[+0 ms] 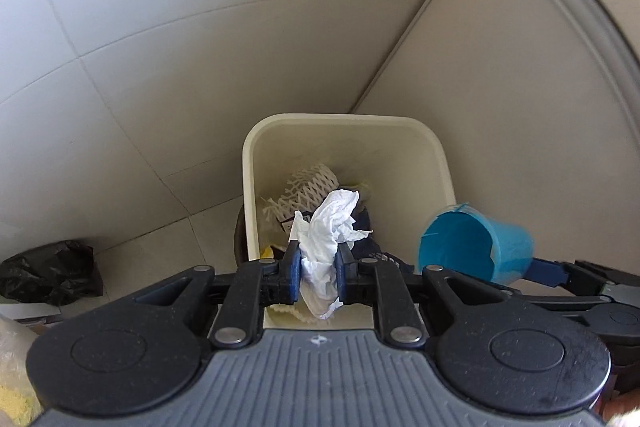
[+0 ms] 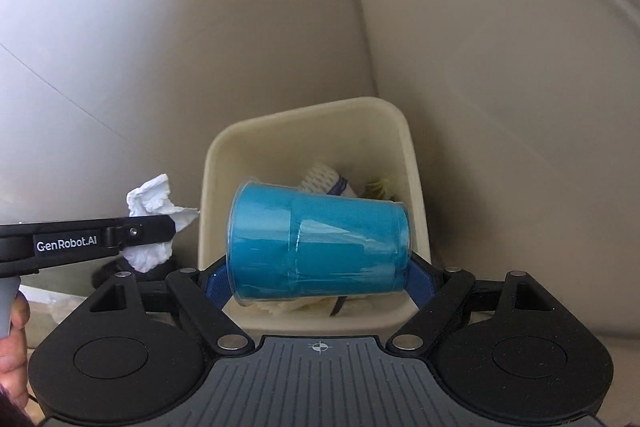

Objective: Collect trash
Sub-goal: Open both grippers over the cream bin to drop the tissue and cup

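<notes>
My left gripper [image 1: 319, 269] is shut on a crumpled white tissue [image 1: 330, 227] and holds it above the near edge of a cream waste bin [image 1: 344, 121]. It also shows in the right wrist view [image 2: 150, 227], left of the bin, with the tissue [image 2: 154, 195]. My right gripper [image 2: 320, 277] is shut on a blue plastic cup [image 2: 320, 241] lying sideways, held over the bin [image 2: 312, 125]. The cup [image 1: 474, 245] also shows in the left wrist view, at the bin's right side. The bin holds white foam netting [image 1: 308, 187] and other scraps.
The bin stands on a pale tiled floor [image 1: 160, 47] against a beige cabinet or wall panel [image 1: 500, 107]. A black plastic bag [image 1: 48, 271] lies on the floor at the left. A person's hand [image 2: 12, 355] shows at the lower left.
</notes>
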A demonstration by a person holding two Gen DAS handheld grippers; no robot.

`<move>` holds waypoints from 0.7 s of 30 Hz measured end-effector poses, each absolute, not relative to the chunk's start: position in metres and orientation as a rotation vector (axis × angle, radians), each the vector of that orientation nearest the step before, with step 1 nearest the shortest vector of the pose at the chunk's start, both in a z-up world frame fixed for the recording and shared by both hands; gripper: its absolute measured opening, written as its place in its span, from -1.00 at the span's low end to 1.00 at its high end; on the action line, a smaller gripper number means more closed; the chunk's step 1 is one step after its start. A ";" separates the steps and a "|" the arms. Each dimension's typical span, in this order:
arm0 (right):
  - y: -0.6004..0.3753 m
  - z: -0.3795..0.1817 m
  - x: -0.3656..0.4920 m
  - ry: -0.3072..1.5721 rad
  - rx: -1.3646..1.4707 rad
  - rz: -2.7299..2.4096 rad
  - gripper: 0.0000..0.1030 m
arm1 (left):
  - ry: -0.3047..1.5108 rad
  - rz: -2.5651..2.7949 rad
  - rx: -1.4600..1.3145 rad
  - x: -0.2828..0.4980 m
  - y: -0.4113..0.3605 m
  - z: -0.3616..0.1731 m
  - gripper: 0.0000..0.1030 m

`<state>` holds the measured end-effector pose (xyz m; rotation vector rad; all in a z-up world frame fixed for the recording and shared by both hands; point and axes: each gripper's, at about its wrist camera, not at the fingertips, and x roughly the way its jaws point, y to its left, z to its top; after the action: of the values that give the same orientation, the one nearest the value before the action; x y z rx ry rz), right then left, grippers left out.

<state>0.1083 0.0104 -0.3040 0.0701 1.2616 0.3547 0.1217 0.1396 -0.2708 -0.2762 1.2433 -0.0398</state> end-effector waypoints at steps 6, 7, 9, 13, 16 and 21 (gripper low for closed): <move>0.024 -0.329 0.128 1.317 -0.035 0.405 0.65 | 1.264 -0.044 -0.274 0.139 0.143 -0.287 -0.68; 0.027 -0.331 0.131 1.322 -0.052 0.413 0.65 | 1.265 -0.044 -0.273 0.141 0.143 -0.288 -0.67; 0.031 -0.333 0.128 1.327 -0.085 0.431 0.65 | 1.266 -0.045 -0.269 0.144 0.143 -0.289 -0.66; 0.032 -0.333 0.119 1.344 -0.122 0.452 0.69 | 1.266 -0.051 -0.278 0.150 0.140 -0.292 -0.47; 0.029 -0.334 0.119 1.356 -0.128 0.444 0.75 | 1.263 -0.054 -0.274 0.151 0.139 -0.292 -0.21; 0.026 -0.337 0.122 1.375 -0.119 0.435 0.76 | 1.269 -0.068 -0.267 0.152 0.134 -0.289 0.01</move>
<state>0.1220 0.0258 -0.3368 -0.1193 1.3746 0.4347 0.1519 0.1342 -0.2894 -0.2671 1.2691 -0.0685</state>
